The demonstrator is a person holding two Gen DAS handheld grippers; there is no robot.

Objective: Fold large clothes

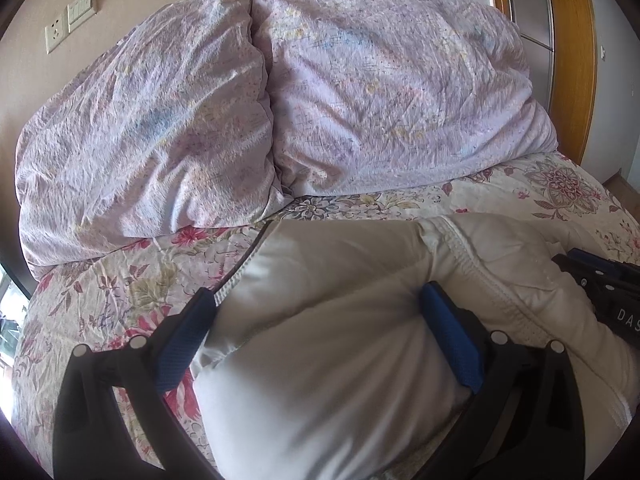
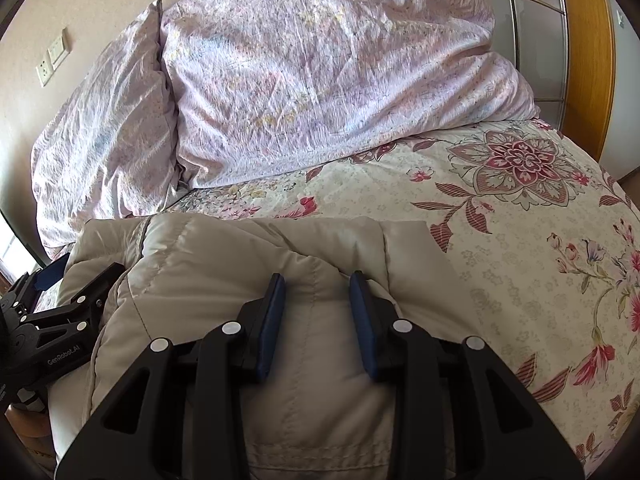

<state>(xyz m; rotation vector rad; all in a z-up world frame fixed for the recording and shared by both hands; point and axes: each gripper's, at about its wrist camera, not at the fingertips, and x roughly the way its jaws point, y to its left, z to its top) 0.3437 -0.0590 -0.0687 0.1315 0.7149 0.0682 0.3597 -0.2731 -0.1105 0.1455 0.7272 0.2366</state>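
A beige padded jacket (image 1: 340, 288) lies bunched on the floral bedspread; it also fills the lower middle of the right wrist view (image 2: 240, 264). My left gripper (image 1: 316, 304) is open wide, its blue pads (image 1: 448, 332) straddling the jacket's puffy left part, pressing into it. My right gripper (image 2: 318, 292) is open, its fingers resting on the jacket's right part with a fold of fabric between them. Each gripper shows at the edge of the other's view, the right one (image 1: 600, 280) and the left one (image 2: 60, 312).
The floral bedspread (image 2: 500, 240) covers the bed. A lilac crumpled duvet (image 1: 380, 88) and pillow (image 1: 140, 132) are piled at the far side against the wall. A wooden wardrobe (image 2: 584, 40) stands at the right. Wall sockets (image 1: 68, 20) are at the upper left.
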